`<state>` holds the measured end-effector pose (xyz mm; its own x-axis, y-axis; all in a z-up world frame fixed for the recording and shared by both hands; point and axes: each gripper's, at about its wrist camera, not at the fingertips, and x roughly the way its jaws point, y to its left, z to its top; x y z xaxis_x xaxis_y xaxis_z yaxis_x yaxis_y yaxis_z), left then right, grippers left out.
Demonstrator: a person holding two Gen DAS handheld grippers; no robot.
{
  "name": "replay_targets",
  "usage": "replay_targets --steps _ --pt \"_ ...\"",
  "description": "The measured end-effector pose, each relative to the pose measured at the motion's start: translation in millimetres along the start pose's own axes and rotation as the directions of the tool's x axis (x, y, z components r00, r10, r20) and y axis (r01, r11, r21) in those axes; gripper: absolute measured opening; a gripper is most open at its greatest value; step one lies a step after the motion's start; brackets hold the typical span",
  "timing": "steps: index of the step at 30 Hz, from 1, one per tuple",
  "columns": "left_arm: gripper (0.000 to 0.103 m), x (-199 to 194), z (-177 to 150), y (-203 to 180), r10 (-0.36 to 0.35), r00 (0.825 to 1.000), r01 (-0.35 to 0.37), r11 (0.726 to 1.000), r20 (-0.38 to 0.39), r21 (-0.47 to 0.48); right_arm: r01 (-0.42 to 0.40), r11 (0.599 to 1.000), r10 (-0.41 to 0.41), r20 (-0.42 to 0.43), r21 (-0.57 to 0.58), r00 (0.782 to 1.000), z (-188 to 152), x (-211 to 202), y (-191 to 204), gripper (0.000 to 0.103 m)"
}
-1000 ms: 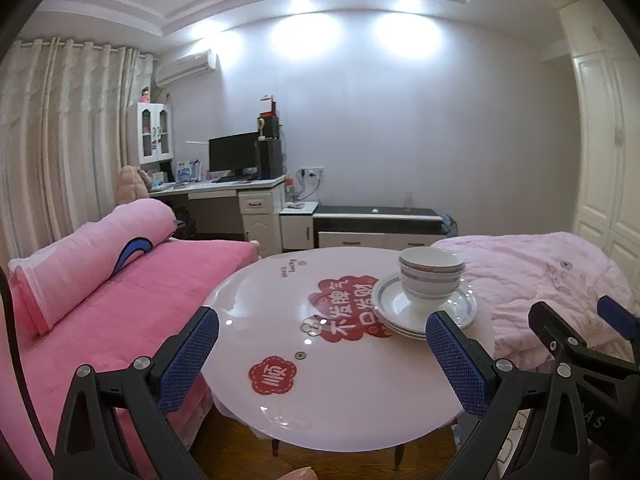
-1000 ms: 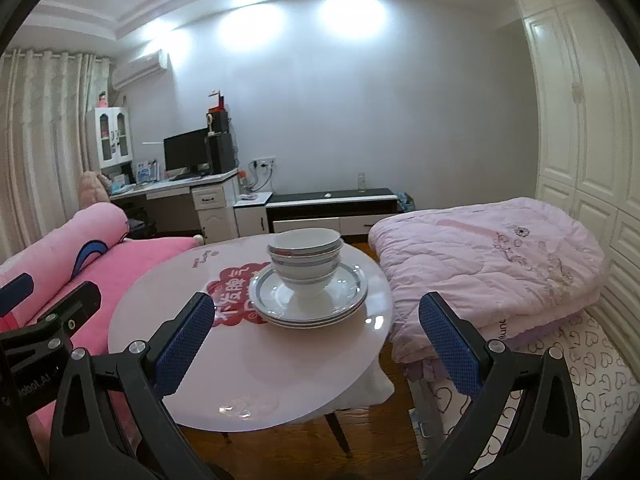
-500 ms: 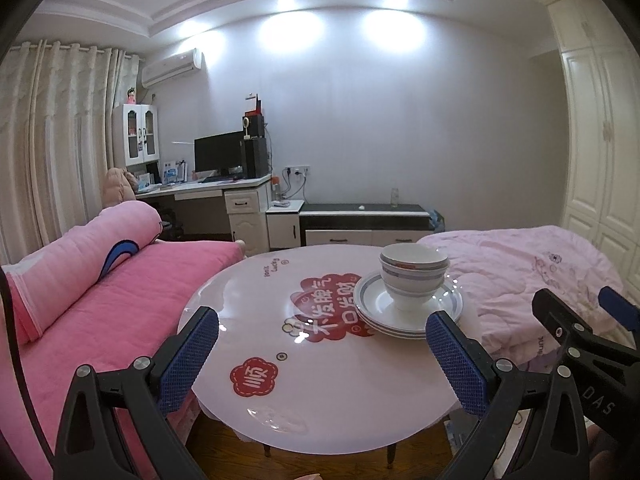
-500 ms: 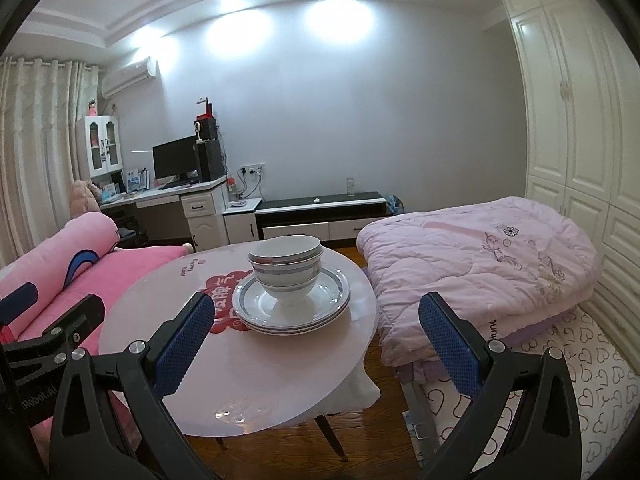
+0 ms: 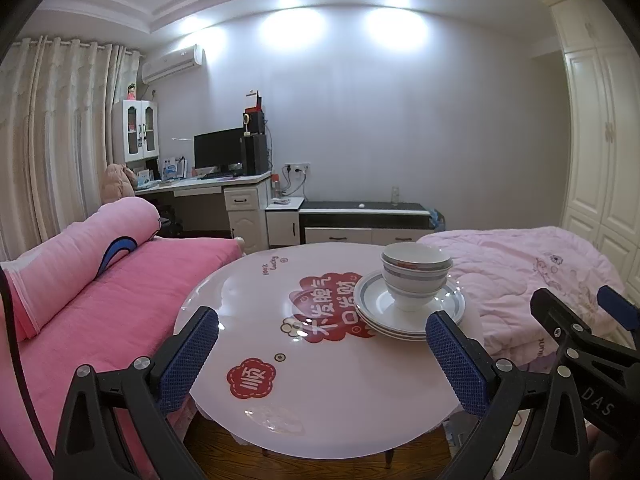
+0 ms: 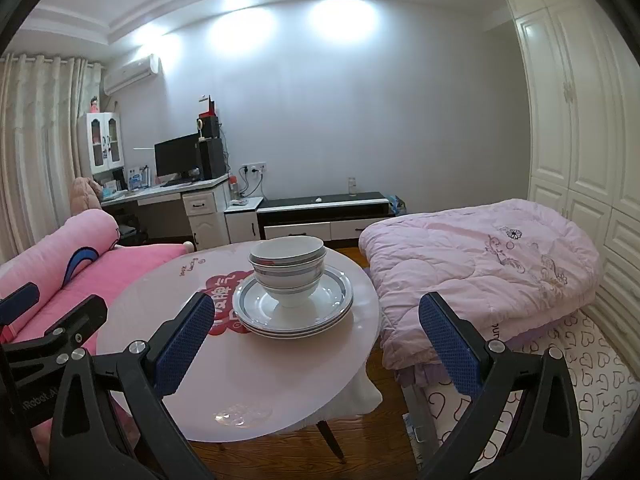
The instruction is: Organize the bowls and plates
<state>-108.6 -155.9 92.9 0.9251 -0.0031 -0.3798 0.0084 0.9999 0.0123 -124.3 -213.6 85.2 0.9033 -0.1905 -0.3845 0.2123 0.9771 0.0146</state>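
Nested bowls (image 6: 287,270) are sitting on stacked plates (image 6: 294,312), ahead of the nearer right gripper (image 6: 316,340); both grippers' fingers are apart, holding nothing.

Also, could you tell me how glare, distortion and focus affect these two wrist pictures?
Left wrist view: ceiling spotlights blow out patches on the grey wall, the glossy round pink table mirrors them, fisheye bends the curtains; the stacked white bowls stay sharp. Right wrist view: same wall glare, bowed wardrobe doors, a dark vignette in the corners; the stacked grey-rimmed plates stay sharp.
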Motion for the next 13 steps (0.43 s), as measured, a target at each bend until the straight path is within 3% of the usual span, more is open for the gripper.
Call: replay_targets --steps 13 --pt "0.102 3.3 -6.2 -0.3 0.003 1.0 -0.002 1.0 0.014 -0.005 0.001 1.0 -0.001 0.0 0.0 1.0 -0.3 -0.2 1.1 0.103"
